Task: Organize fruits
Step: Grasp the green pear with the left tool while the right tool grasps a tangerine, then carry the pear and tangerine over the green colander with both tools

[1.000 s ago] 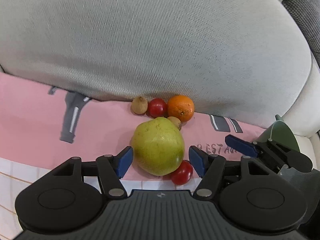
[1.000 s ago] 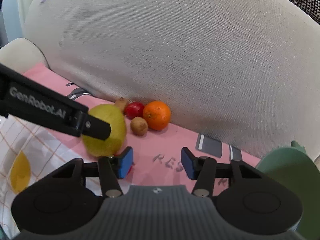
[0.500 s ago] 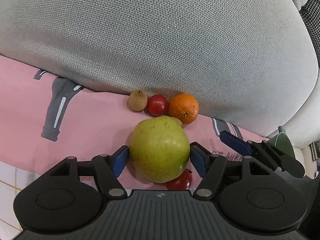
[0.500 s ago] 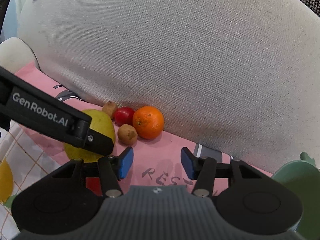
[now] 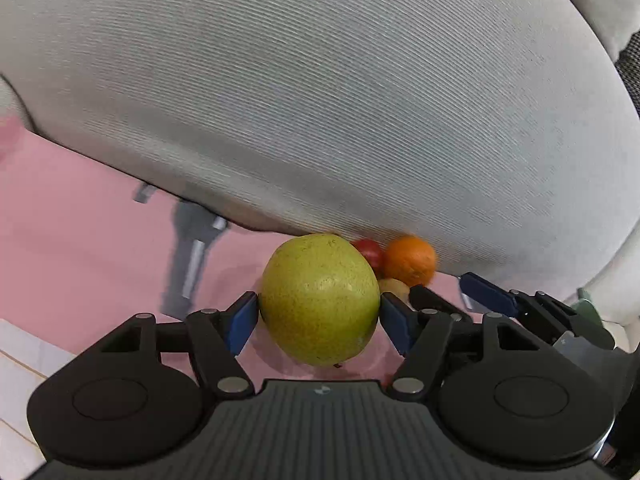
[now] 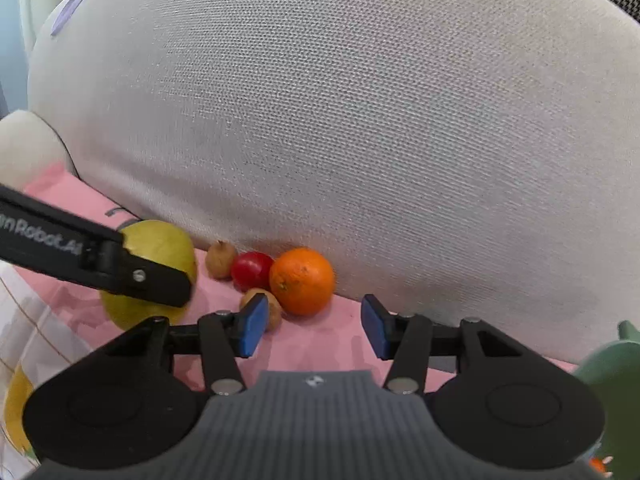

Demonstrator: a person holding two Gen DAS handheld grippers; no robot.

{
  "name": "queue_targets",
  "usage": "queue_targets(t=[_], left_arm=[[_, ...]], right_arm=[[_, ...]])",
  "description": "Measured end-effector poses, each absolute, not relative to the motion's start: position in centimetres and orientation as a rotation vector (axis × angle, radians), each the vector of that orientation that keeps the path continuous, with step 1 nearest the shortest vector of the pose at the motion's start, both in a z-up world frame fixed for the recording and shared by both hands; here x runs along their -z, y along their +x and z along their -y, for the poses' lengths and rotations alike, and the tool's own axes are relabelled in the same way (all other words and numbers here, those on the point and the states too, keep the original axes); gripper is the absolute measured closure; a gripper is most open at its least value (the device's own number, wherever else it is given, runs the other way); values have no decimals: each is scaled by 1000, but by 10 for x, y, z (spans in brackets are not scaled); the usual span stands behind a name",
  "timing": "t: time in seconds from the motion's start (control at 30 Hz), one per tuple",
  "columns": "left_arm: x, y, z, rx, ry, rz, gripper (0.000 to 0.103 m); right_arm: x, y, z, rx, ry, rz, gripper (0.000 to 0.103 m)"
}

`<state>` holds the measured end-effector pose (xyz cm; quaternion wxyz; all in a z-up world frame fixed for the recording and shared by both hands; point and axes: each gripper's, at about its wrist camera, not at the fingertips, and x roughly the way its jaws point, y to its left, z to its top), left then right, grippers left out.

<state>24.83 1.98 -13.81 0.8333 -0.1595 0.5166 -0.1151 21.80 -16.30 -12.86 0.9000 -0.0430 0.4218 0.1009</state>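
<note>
My left gripper (image 5: 318,320) is shut on a large green pear (image 5: 320,300), both blue pads pressed against its sides, holding it a little above the pink cloth (image 5: 80,240). The pear also shows in the right wrist view (image 6: 160,248), behind the left gripper's finger. An orange (image 6: 302,280), a red tomato (image 6: 250,270) and two small brown kiwis (image 6: 220,260) lie by the grey cushion. My right gripper (image 6: 314,328) is open and empty, just in front of the orange, its left pad near the nearer kiwi (image 6: 274,312).
A big grey cushion (image 6: 340,120) backs the fruit. A green bowl rim (image 6: 612,364) sits at the right. A white checked cloth with a yellow print (image 6: 16,400) lies at the left. The right gripper's fingers (image 5: 492,300) show to the right in the left wrist view.
My left gripper has closed on the pear and lifted it, so the red tomato under it is out of sight. My right gripper has moved forward toward the orange.
</note>
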Motion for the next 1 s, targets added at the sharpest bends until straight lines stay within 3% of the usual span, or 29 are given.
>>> queue_targets(t=[0.3, 0.43, 0.57, 1.0], left_arm=[[142, 252, -32, 223, -366, -1105, 27], [144, 253, -32, 217, -360, -1104, 27], [143, 251, -35, 211, -368, -1101, 27], [118, 230, -36, 226, -368, -1065, 27]], right_arm=[[138, 253, 148, -173, -10, -930, 54], [149, 264, 137, -171, 17, -961, 61], [152, 266, 130, -166, 5, -959, 61], [113, 241, 116, -224, -112, -898, 62]])
